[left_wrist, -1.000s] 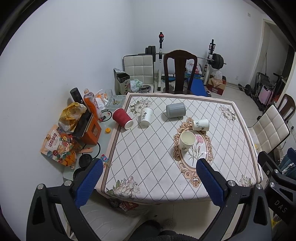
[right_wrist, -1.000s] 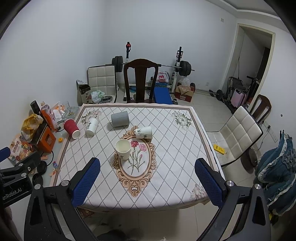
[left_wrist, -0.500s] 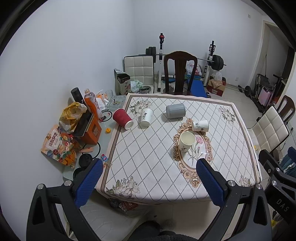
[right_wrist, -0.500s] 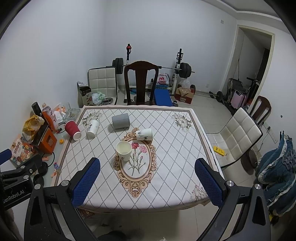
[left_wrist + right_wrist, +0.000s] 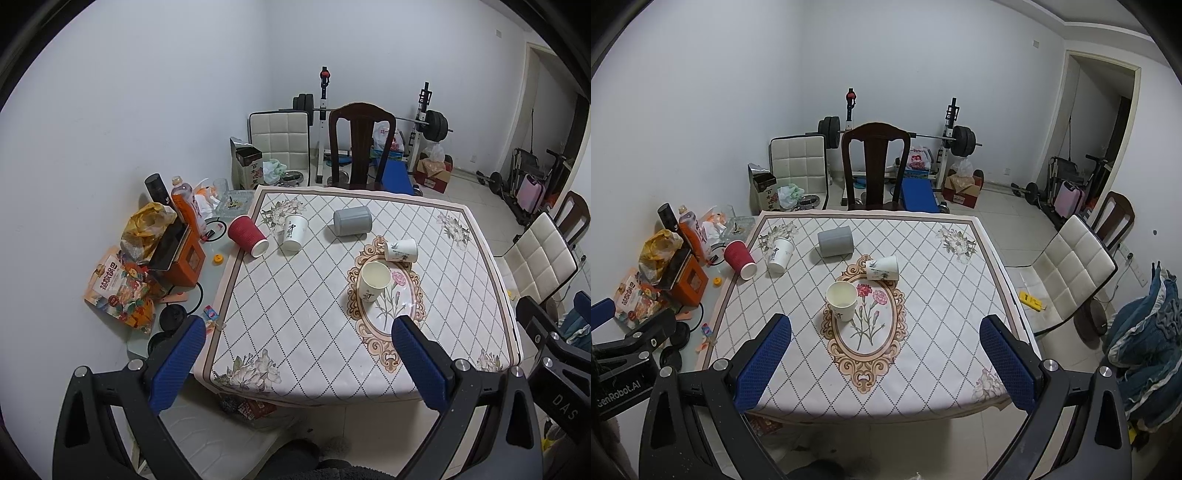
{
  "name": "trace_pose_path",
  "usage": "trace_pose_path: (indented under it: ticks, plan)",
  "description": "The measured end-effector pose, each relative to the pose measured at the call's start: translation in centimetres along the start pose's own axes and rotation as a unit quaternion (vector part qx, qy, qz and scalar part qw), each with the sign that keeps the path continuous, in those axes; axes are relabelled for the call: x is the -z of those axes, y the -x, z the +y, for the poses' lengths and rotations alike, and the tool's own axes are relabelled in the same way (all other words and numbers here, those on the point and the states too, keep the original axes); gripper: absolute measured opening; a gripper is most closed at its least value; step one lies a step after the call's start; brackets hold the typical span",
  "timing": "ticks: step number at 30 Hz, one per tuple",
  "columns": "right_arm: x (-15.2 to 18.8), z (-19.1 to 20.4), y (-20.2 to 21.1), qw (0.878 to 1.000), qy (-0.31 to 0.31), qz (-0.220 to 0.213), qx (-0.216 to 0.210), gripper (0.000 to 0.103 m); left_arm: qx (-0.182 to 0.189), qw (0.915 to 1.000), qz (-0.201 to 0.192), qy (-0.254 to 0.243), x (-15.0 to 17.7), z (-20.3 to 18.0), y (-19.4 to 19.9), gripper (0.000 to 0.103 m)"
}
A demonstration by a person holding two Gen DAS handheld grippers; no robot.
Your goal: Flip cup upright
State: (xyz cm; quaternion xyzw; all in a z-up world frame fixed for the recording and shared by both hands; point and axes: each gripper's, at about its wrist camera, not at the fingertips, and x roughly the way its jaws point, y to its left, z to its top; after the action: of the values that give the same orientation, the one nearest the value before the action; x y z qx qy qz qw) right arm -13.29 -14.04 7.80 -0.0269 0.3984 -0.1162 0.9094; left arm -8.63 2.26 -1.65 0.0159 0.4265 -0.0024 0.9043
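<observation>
Five cups are on the table (image 5: 923, 369). One white cup (image 5: 842, 300) stands up with its mouth open to the top, on the flower picture in the middle. Just behind it, a bit to the right, a small white cup (image 5: 883, 268) lies on its side. Farther back a gray cup (image 5: 835, 241) lies on its side too. At the far left corner, a red cup (image 5: 739, 259) and another white cup (image 5: 780, 254) lean over with their mouths toward us, near each other. I cannot tell if those two touch.

The left tongs (image 5: 295, 363) are wide open and hold nothing. The right tongs (image 5: 884, 362) are wide open too and hold nothing. Both hang in the air at the near edge of the table, well away from every cup.

Not much has changed in the last second. The cups lie just as they did. Both cameras have only tipped down a little, so the room looks a bit lower in the pictures. The tongs are no nearer to a cup.

So one cup stands up and four are tipped over. This could be the time before a cup is picked, or the time after the middle one got set up.
</observation>
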Motion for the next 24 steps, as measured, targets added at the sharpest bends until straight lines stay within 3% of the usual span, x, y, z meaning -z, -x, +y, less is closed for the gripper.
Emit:
trace_pose_path:
  ticks: [24]
  plan:
    - [0.12,0.27,0.30,1.000,0.001,-0.002,-0.003,0.103,-0.001,1.0000,-0.001,0.002,0.12,0.13,0.27,0.103]
